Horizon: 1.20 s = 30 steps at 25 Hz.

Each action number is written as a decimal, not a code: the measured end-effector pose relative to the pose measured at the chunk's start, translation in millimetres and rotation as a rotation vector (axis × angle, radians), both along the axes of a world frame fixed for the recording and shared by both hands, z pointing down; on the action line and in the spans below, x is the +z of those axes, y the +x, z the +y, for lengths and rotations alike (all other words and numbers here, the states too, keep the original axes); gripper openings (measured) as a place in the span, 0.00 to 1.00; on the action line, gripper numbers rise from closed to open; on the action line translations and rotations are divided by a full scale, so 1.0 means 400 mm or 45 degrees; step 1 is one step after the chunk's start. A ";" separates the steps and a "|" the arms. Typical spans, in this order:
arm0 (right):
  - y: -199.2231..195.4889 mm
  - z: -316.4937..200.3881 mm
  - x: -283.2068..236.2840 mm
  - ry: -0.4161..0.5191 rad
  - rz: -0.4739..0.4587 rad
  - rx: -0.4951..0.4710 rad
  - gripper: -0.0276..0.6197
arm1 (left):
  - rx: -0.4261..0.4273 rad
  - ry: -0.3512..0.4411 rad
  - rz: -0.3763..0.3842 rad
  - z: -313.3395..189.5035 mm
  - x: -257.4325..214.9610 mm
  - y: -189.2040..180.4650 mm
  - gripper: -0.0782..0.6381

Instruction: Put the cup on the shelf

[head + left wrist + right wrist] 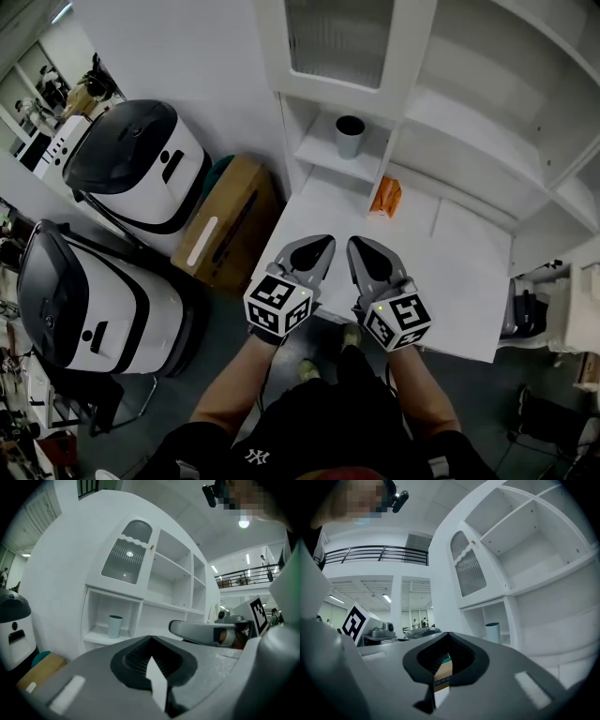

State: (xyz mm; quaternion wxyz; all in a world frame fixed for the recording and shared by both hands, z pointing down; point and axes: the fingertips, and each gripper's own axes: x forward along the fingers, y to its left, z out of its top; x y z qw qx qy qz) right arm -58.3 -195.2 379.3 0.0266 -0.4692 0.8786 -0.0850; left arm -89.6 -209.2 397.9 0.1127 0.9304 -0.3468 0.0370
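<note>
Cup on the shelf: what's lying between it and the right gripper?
In the head view, mostly bare white tabletop; a small orange object lies on it just right of the direct line from the right gripper to the cup.
</note>
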 end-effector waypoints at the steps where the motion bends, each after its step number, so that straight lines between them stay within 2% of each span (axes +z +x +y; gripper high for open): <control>1: -0.004 0.008 -0.003 0.004 0.001 0.000 0.06 | 0.005 0.003 0.000 0.012 -0.004 -0.001 0.11; 14: -0.040 0.085 -0.036 0.014 0.032 0.011 0.06 | 0.006 -0.004 0.030 0.125 -0.046 -0.045 0.11; 23: -0.051 0.103 -0.054 0.018 0.029 0.018 0.06 | -0.020 0.036 0.039 0.138 -0.089 -0.063 0.11; 30: -0.056 0.119 -0.057 0.020 0.034 0.017 0.06 | -0.020 0.030 0.053 0.154 -0.089 -0.061 0.11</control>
